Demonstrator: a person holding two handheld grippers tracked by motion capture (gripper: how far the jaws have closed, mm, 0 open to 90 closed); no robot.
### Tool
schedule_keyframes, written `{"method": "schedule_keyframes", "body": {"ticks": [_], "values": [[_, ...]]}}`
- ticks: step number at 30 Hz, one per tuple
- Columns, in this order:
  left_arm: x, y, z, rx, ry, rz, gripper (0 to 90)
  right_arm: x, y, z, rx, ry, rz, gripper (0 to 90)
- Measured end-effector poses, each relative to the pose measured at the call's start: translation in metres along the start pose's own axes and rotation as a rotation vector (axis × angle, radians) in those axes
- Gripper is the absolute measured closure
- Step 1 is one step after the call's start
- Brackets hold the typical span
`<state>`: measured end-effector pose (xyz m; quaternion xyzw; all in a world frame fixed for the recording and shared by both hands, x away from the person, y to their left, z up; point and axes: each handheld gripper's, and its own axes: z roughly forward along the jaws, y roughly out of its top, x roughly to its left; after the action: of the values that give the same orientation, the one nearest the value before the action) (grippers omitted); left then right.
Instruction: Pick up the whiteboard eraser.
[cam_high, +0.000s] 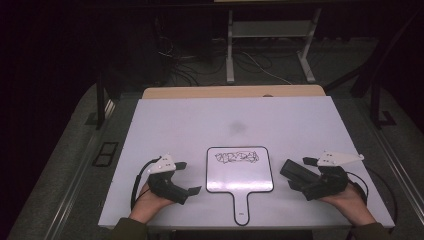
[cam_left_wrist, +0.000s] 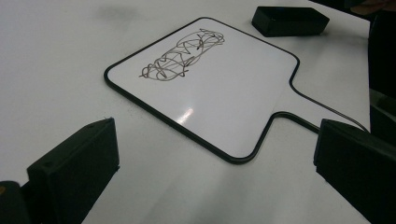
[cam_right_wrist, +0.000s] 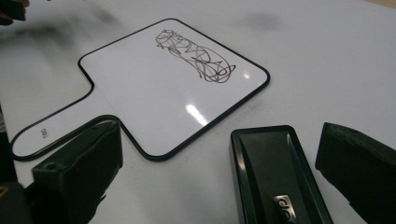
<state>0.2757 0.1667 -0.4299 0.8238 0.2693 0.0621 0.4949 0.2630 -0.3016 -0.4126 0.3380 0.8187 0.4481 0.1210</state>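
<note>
Scribbles (cam_high: 237, 158) in dark ink run across the upper part of a small paddle-shaped whiteboard (cam_high: 240, 175), which lies flat on the white desk (cam_high: 200, 125) with its handle pointing toward the person. A black eraser (cam_high: 299, 171) sits on the desk just right of the board, apart from its edge.

The right claw (cam_high: 306, 185) rests low at the eraser; in the right gripper view the eraser (cam_right_wrist: 275, 177) lies between the two jaws, which stand wide apart and are not pressed against it, though whether the right-hand jaw touches its side is hard to tell. The left claw (cam_high: 182, 180) hovers near the board's left edge with its jaws spread wide and holding nothing; in the left gripper view the whiteboard (cam_left_wrist: 210, 88) lies ahead of them, the eraser (cam_left_wrist: 289, 21) beyond its far corner.
</note>
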Motion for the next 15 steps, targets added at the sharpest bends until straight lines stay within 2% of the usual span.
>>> {"method": "schedule_keyframes", "body": {"ticks": [8, 15], "values": [[0.001, 0.0, 0.001, 0.002, -0.01, -0.004, 0.0, -0.005, 0.003, -0.001, 0.019, -0.043, -0.009, 0.0], [0.001, -0.001, 0.001, -0.008, -0.016, -0.017, 0.0, -0.014, 0.007, -0.003, 0.027, -0.058, -0.006, 0.0]]}}
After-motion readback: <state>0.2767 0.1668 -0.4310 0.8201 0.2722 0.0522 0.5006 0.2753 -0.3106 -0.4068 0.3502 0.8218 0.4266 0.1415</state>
